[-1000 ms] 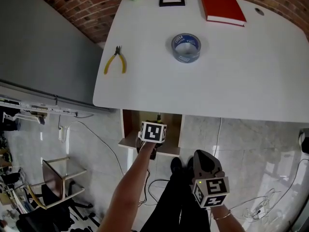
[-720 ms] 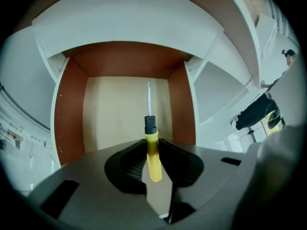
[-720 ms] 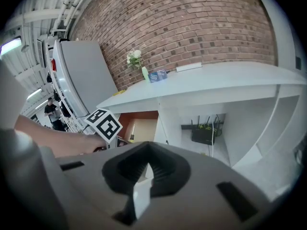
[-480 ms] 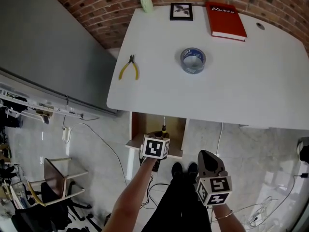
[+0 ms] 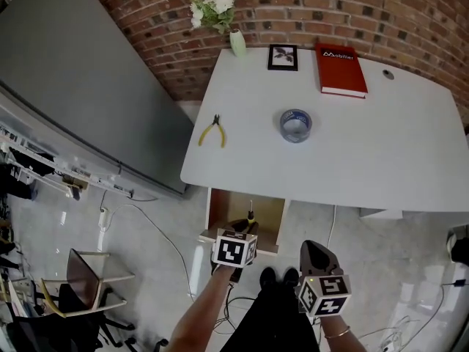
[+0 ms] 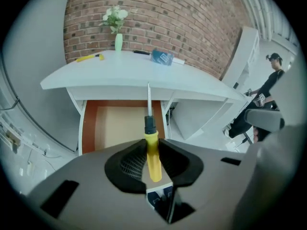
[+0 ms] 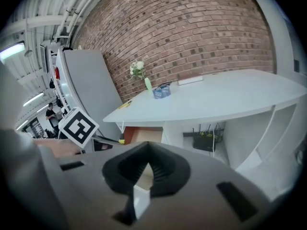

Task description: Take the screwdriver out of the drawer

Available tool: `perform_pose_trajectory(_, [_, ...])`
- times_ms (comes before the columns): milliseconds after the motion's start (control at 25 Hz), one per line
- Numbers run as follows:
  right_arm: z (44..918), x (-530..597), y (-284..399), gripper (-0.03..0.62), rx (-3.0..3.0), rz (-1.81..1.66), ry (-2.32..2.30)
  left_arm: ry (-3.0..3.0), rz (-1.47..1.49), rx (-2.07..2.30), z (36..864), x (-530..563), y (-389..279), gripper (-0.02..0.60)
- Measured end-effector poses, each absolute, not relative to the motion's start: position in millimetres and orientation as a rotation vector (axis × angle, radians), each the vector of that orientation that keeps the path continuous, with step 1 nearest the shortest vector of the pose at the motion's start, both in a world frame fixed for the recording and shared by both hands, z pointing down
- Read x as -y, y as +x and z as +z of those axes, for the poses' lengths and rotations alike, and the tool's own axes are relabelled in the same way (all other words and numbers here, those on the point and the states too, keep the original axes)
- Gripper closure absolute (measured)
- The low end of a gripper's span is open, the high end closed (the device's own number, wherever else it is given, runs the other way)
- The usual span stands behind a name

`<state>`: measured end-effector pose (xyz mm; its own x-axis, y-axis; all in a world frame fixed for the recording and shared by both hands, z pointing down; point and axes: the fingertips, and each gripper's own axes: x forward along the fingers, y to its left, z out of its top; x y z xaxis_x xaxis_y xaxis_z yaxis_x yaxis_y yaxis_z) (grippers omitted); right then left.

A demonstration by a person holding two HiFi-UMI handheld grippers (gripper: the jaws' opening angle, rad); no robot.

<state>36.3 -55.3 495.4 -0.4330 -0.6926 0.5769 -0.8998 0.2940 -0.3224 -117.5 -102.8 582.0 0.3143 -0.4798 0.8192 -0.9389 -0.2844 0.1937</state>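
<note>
The left gripper (image 6: 152, 145) is clamping the screwdriver (image 6: 150, 128) by its yellow handle. Its long axis is pointing to 12 o'clock, tip (bare steel) over the open drawer (image 6: 88, 128). The right gripper (image 7: 145, 164), closed and empty, is hovering at 3 o'clock.

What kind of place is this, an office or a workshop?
Probably an office or studio workspace: a white desk against a brick wall, a red book, tape and pliers on top, an open drawer underneath.
</note>
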Motion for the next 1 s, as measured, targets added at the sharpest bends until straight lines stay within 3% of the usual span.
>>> perform_pose_trajectory(1000, [399, 65, 28, 0.592, 2.371, 0.692, 1.445, 2.214, 0.675, 1.451, 406, 83, -109, 0.509])
